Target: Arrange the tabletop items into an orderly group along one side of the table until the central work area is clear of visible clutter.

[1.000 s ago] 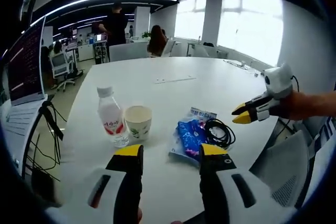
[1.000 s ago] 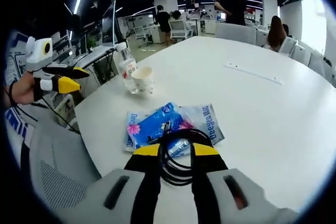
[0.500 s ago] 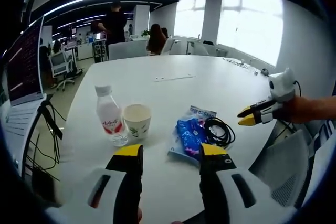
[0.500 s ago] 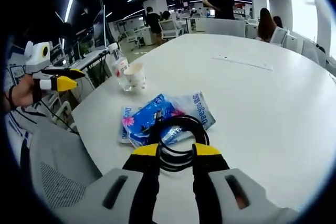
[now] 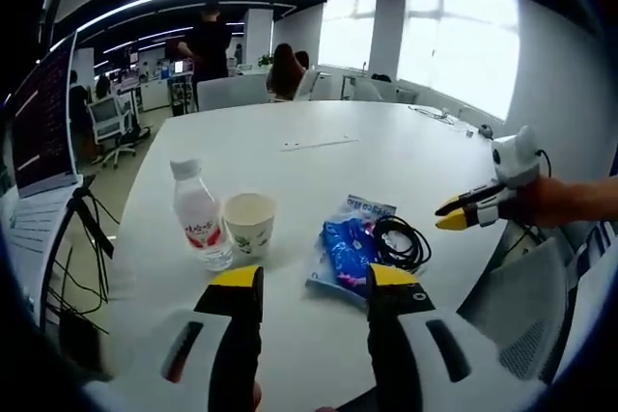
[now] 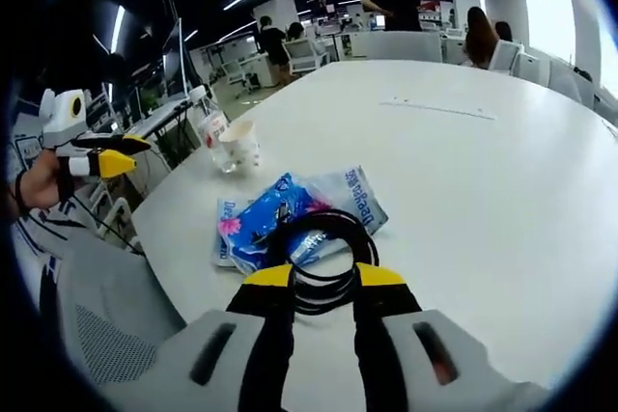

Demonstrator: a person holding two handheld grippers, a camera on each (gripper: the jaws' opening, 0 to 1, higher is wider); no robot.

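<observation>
- Across a wide white table in an open-plan office, four stray items are sitting near one curved edge, with the far surface carrying little besides a thin flat strip.
- Blue-and-white tissue packs are lying flat near that edge; their printed lettering is too small to make out in either view.
- Touching them and partly overlapping them, a black cable coil is resting just ahead of the right gripper, whose yellow-tipped jaws are standing apart and empty, bracketing the coil's near loop.
- Well to the side, a clear water bottle with a red label, text unreadable, is standing upright beside a white paper cup bearing a small green print.
- Facing the bottle and cup, the left gripper is hovering with jaws spread, gripping nothing.
- Judging the risk: a loosely pinched coil is likely to unravel or drag the tissue packs along, and a sideways nudge could topple the light cup or the bottle.
</observation>
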